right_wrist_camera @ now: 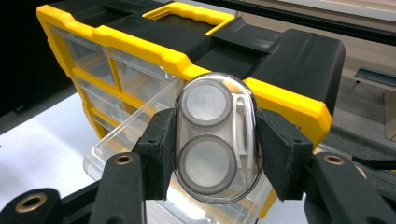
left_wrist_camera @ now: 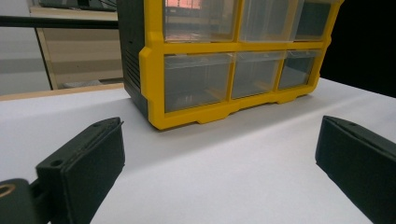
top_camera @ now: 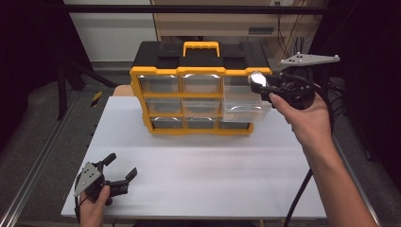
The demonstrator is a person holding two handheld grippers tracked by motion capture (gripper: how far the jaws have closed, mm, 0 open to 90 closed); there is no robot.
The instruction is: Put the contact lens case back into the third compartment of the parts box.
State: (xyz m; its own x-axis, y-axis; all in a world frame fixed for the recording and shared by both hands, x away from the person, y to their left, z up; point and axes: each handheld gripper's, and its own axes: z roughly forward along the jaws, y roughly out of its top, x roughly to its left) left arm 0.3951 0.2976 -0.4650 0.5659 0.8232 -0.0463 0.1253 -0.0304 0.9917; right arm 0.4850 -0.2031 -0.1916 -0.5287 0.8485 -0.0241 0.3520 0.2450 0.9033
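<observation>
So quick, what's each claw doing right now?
Left claw: open, holding nothing.
Right claw: closed on a clear oval case.

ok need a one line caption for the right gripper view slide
Right gripper clamps a clear oval case above the pulled-out clear drawer of the yellow-and-black organizer.

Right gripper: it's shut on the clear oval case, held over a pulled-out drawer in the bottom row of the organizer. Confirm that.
One detail is off. The right gripper is shut on the clear oval case, but the pulled-out drawer sits in the middle row of the organizer, at its right end, not the bottom row. The high view shows it.
</observation>
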